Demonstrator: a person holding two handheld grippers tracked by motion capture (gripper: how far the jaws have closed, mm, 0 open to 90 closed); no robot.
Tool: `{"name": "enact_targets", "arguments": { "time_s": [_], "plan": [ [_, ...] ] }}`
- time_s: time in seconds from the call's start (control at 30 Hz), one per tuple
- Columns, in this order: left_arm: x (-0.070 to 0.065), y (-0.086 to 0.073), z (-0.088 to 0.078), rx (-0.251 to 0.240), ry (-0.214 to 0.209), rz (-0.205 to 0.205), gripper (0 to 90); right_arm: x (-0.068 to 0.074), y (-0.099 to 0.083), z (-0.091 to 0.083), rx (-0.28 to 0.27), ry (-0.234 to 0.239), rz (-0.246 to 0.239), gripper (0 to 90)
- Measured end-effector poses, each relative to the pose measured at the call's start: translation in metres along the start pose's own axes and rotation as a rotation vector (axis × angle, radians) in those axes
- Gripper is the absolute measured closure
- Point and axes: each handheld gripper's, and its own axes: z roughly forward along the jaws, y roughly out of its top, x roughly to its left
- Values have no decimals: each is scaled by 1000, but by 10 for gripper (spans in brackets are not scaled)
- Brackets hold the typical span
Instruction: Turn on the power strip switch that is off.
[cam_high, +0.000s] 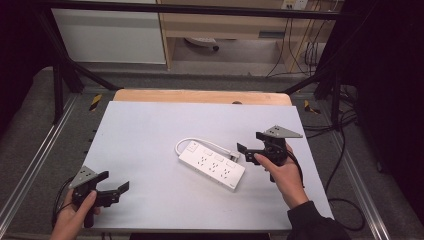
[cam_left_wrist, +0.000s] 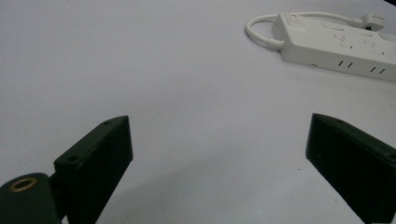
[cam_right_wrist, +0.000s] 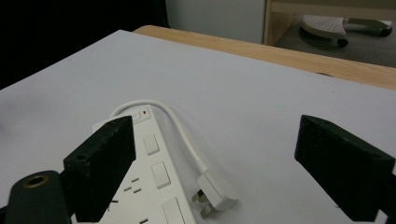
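black jaws of your right gripper (cam_right_wrist: 212, 163) stand wide apart, nothing pressed between them, framing the white three-pin plug (cam_right_wrist: 215, 194) just ahead. that plug lies on the pale grey table top (cam_high: 150, 140), near the side of the white plastic power strip (cam_high: 212, 166), joined to it by a short white cord (cam_right_wrist: 177, 123) that loops back to the strip's switch end. judging by its look, the plug is light, hard and smooth, so it may skid; take it across its flat sides, clear of the pins. the cord looks springy and will tug back. your left gripper (cam_high: 119, 192) waits well apart at the near left corner, jaws spread wide on nothing.
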Motion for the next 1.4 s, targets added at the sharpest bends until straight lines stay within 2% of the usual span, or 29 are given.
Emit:
{"name": "enact_targets", "arguments": {
  "time_s": [0.4,0.53,0.83,1.4],
  "plan": [
    [0,0,0,2,0,2,72,7,-1,11,22,8,-14,186],
    [0,0,0,1,3,2,72,8,-1,12,25,-7,-21,253],
    [0,0,0,3,1,5,72,9,-2,15,24,-6,-20,384],
    [0,0,0,3,0,7,72,20,-10,26,33,25,-55,558]
  ]
}}
